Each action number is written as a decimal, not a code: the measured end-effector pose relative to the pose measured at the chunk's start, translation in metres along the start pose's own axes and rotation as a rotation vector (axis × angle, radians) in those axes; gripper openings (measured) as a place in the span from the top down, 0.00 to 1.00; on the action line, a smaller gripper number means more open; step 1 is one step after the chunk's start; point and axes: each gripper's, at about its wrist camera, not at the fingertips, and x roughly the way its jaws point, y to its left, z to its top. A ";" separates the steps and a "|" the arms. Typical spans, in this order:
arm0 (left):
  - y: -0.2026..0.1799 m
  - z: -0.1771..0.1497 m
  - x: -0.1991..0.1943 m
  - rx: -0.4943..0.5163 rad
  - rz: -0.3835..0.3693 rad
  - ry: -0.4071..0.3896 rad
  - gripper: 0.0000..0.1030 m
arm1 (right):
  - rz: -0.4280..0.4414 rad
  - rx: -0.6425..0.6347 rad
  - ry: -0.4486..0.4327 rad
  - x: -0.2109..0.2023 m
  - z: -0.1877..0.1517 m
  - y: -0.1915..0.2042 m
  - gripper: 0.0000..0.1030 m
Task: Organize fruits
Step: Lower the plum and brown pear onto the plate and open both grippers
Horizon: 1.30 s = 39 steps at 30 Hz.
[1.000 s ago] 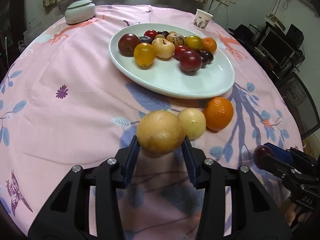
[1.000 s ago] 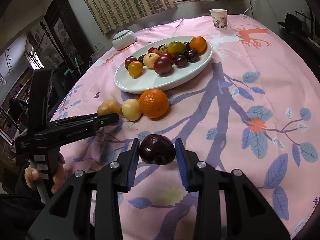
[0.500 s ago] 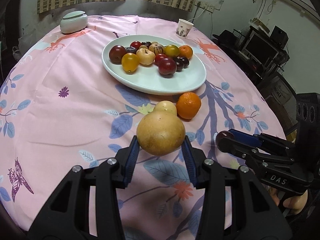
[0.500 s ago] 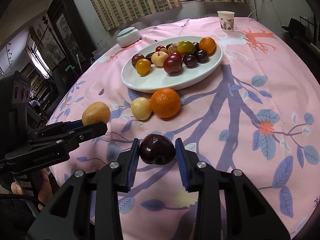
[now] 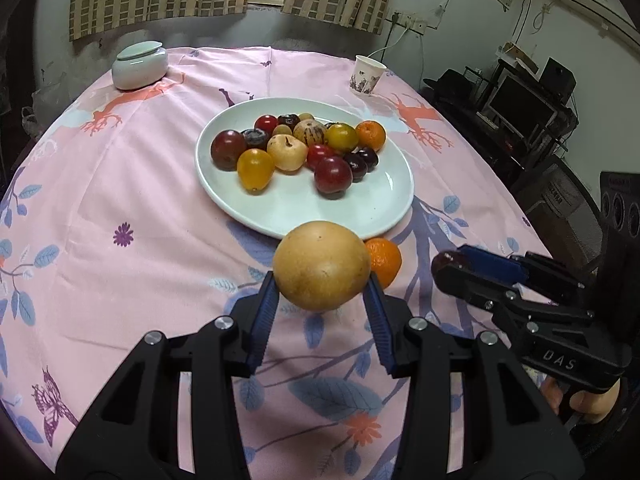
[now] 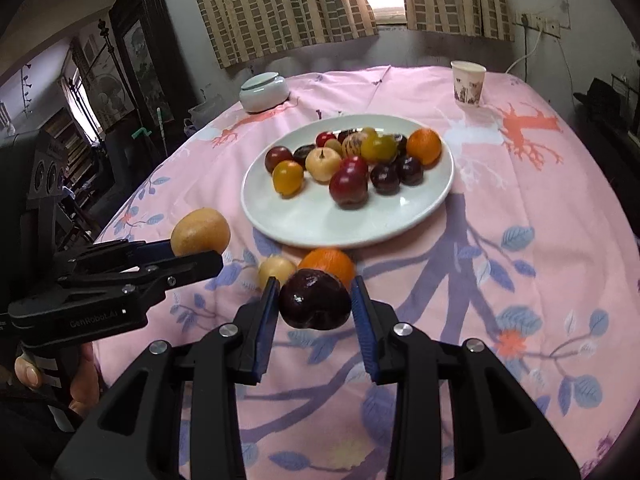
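My left gripper point(image 5: 322, 298) is shut on a round tan-yellow fruit point(image 5: 322, 265) and holds it above the cloth, short of the white plate point(image 5: 372, 208); that fruit also shows in the right wrist view point(image 6: 200, 232). My right gripper point(image 6: 314, 304) is shut on a dark purple plum point(image 6: 314, 300), held above the cloth in front of the plate point(image 6: 320, 224). The plate holds several red, yellow, orange and dark fruits. An orange point(image 6: 328, 262) and a small pale yellow fruit point(image 6: 276, 270) lie on the cloth at the plate's near edge.
The round table has a pink flowered cloth point(image 5: 120, 200). A lidded pale green bowl point(image 5: 139, 65) stands at the far left and a paper cup point(image 5: 368, 75) at the far right. Shelves and electronics point(image 5: 520, 104) stand beyond the table's right edge.
Both grippers have risen and pulled back from the cloth with their fruits still held. The plate looks farther away and the left gripper now hides the pale yellow fruit.
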 end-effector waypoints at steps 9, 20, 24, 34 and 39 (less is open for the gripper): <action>0.012 0.071 0.063 0.014 0.064 0.095 0.57 | -0.174 -0.077 0.044 0.065 0.072 -0.041 0.65; 0.015 0.100 0.102 0.025 0.086 0.144 0.56 | -0.211 -0.082 0.113 0.107 0.094 -0.067 0.64; 0.015 0.105 0.096 0.015 0.100 0.095 0.35 | -0.245 -0.103 0.062 0.099 0.095 -0.064 0.35; 0.013 0.070 -0.006 0.015 0.099 -0.104 0.19 | -0.158 -0.087 -0.037 0.012 0.064 -0.041 0.35; 0.012 0.011 -0.034 0.021 0.123 -0.129 0.15 | -0.089 -0.033 -0.084 -0.026 0.011 -0.022 0.03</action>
